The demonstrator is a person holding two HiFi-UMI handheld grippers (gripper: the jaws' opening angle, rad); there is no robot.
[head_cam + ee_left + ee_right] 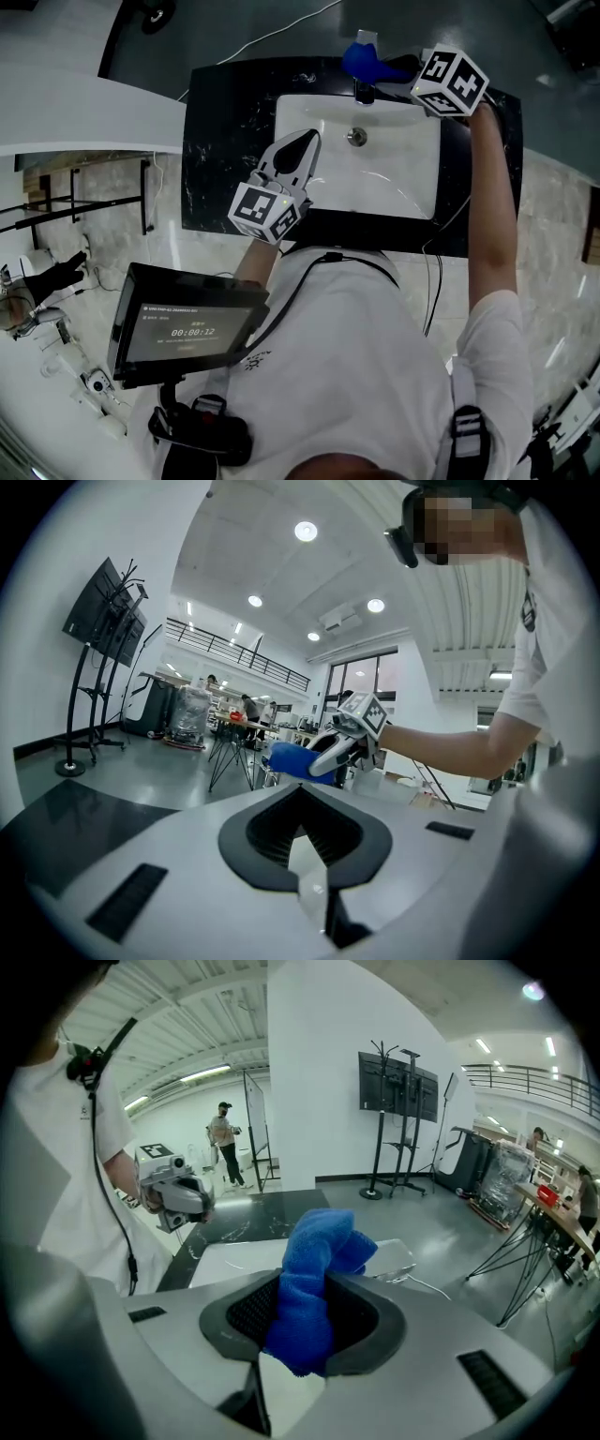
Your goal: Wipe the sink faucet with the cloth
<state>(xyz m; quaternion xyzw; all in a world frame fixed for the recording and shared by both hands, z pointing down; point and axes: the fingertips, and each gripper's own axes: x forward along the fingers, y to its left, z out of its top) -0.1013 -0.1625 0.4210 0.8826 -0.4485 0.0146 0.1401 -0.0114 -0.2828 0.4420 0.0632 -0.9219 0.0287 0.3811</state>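
Note:
In the head view a white sink (412, 187) is set into a black marble counter (225, 112), with the dark faucet (364, 92) at its far rim. A bunched blue cloth (361, 58) hangs just above and behind the faucet, and my right gripper (392, 69) is shut on it. The right gripper view shows the cloth (314, 1260) bulging out between the jaws of that gripper (322, 1277). My left gripper (307, 139) hovers over the sink's near left corner, shut and holding nothing. From the left gripper (300, 789) I see the right gripper (339, 750) and the cloth (289, 759).
A chest-mounted screen (183, 323) sits low in the head view. A white tabletop (84, 112) lies left of the counter, and a cable (281, 33) runs over the floor behind. A screen on a stand (398, 1082) and a standing person (223, 1133) are in the background.

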